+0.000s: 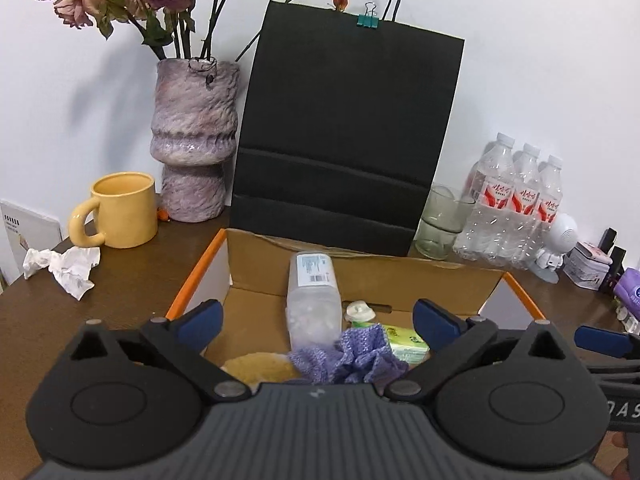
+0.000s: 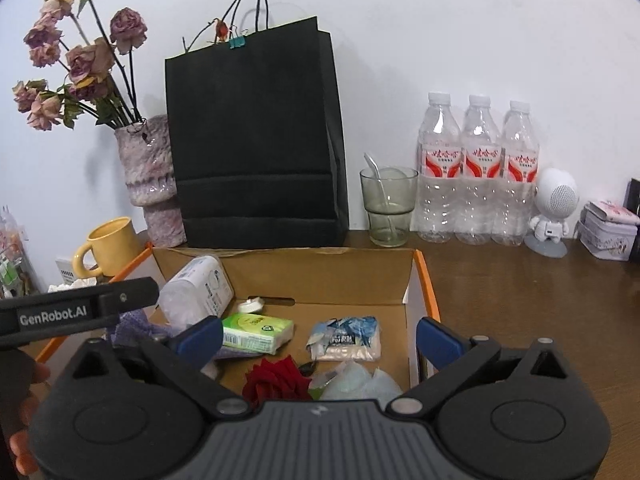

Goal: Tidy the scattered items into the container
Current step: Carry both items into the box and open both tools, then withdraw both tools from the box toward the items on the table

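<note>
Most of the tidying is judged to be done. Inside the cardboard box [image 2: 404, 276] a clear plastic bottle [image 2: 196, 294] is seen lying against the back wall, with a small white cap [image 2: 251, 304], a green tissue pack [image 2: 258, 332], a blue-and-white packet [image 2: 346, 338], a red rose [image 2: 276, 382], a clear crumpled wrapper [image 2: 360, 386], a purple knitted cloth [image 1: 352, 360] and a yellowish sponge-like piece [image 1: 256, 366].

One loose item is still left out: a crumpled white tissue [image 1: 64, 266] lies on the bench [image 1: 100, 300], left of the box and just in front of the yellow mug [image 1: 120, 210]. Whether the mug and the things along the wall are meant to be packed cannot be told.

The left tongs [image 1: 316, 318] are held wide open over the box's left half, nothing between the jaws; the purple cloth lies just below them. The right tongs [image 2: 320, 338] are likewise spread wide and empty over the right half, above the rose and packet. The tissue is well apart from both, nearer the left tongs.
</note>
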`<state>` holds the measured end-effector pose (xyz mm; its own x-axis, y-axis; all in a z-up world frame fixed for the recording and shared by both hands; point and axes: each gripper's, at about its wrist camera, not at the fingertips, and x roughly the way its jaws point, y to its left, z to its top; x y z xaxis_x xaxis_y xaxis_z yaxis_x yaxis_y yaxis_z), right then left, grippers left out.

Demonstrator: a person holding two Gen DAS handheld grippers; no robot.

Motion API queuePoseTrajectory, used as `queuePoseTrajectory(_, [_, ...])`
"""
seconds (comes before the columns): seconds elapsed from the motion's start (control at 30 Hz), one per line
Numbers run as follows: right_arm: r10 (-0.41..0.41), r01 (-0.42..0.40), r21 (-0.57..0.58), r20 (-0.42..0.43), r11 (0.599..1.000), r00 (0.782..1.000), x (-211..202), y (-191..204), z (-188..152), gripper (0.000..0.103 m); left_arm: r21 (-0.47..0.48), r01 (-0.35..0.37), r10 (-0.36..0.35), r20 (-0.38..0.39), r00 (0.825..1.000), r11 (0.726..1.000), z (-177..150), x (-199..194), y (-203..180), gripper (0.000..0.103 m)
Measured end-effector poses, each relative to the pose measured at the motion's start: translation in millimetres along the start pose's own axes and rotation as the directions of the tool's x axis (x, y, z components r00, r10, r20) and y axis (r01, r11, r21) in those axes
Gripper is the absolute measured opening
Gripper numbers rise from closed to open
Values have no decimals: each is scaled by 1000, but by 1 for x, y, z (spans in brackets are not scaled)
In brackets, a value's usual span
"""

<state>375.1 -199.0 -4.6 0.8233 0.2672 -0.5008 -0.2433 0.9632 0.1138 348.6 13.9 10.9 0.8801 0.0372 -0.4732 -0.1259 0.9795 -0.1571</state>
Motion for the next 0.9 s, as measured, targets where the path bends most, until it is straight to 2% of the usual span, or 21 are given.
queuePoseTrajectory(0.33, [-7,7,-17,-17,1000,1000,0,4,-1,103,36,6,-5,-6,1000,999,-3,1,-9,103])
queuePoseTrajectory(0.9, [-8,8,-10,-13,1000,1000,-5,5,0,103,33,-21,21,10,1000,999,-3,-7,-12,103])
